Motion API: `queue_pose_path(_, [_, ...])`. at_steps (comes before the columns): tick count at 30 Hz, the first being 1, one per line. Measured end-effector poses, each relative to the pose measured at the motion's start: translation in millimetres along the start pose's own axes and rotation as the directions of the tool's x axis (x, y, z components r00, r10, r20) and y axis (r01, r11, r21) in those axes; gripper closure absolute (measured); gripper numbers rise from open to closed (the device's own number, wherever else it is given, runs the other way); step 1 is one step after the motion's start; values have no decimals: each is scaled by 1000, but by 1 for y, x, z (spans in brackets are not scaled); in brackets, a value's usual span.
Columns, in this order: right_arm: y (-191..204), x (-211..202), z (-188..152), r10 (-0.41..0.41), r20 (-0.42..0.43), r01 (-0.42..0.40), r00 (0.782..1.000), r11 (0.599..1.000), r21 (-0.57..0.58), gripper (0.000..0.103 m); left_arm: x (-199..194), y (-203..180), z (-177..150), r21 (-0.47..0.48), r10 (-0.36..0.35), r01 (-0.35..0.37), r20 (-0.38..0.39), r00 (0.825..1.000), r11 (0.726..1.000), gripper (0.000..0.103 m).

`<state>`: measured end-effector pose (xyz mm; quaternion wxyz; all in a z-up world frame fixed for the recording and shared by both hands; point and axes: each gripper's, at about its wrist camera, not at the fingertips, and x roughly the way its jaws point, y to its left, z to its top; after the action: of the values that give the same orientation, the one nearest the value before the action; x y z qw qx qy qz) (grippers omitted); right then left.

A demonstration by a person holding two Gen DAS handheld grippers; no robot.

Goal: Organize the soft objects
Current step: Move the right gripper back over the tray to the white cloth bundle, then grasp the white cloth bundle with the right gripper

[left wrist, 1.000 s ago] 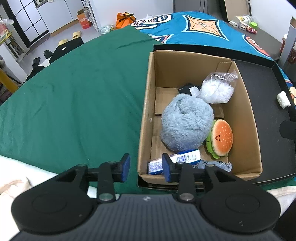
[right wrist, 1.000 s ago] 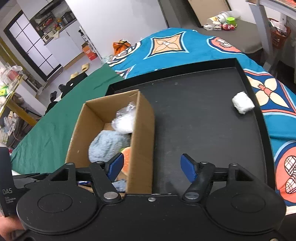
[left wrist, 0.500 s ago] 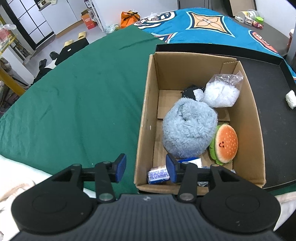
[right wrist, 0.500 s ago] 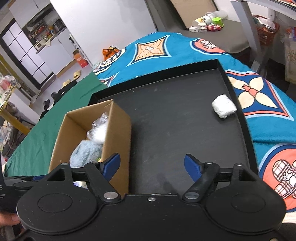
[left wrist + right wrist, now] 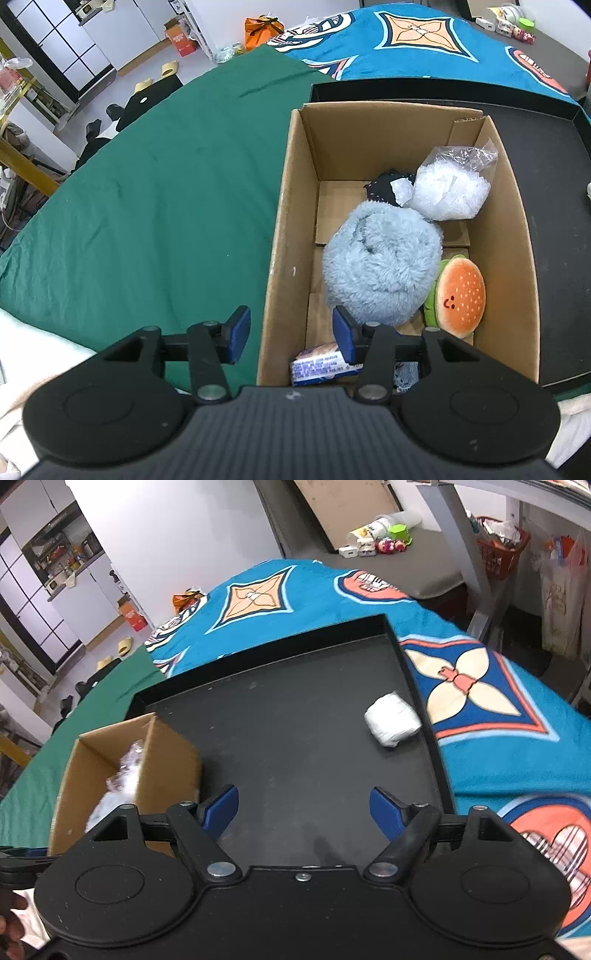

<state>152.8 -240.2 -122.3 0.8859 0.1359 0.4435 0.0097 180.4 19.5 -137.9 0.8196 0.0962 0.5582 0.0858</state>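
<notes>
White wad lies ahead of my right tool, released and empty, probably next for the cardboard box at its left.

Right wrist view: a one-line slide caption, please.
Open right gripper over black tray, white bundle ahead, cardboard box alongside.

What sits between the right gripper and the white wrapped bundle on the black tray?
Nothing visible. The right gripper is open over bare tray floor, and the white wrapped bundle lies ahead to its right by the rim; the cardboard box sits off left.
</notes>
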Motion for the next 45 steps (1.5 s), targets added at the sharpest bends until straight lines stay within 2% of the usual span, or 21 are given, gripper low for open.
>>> queue_pose_path(4, [-7,7,4,-30,13,31,999,999,-39,25,2,-3,2,9,14,-14,-6,1000,1000,45])
queue_pose_path(11, [-15,22,15,-83,42,86,996,994,-62,25,6,-7,4,13,23,-22,-22,999,1000,37])
queue_pose_path(13, [-17,27,18,-93,47,96,995,993,-62,25,9,-7,5,9,21,-21,-36,999,1000,30])
queue_pose_path(19, [-19,38,24,-121,63,126,991,988,-91,25,12,-7,8,-15,26,-27,-55,998,1000,24])
queue_pose_path(24, [-22,52,30,-116,57,122,992,985,-122,26,13,-12,10,-1,54,-54,-55,997,999,22])
queue_pose_path(33, [-22,75,39,-161,60,170,985,968,-184,32,14,-16,12,20,82,-81,-61,995,996,22])
queue_pose_path(36, [-25,85,37,-183,43,187,982,961,-201,45,15,-18,13,23,87,-86,-65,994,996,22])
queue_pose_path(38, [-27,91,35,-205,42,209,978,954,-214,46,14,-18,12,24,86,-84,-65,994,996,22])
queue_pose_path(42, [-27,92,31,-248,61,256,967,933,-255,60,14,-17,12,25,81,-79,-63,995,997,22])
queue_pose_path(45, [-25,98,28,-279,67,285,958,904,-317,61,14,-16,12,22,80,-79,-64,995,997,22])
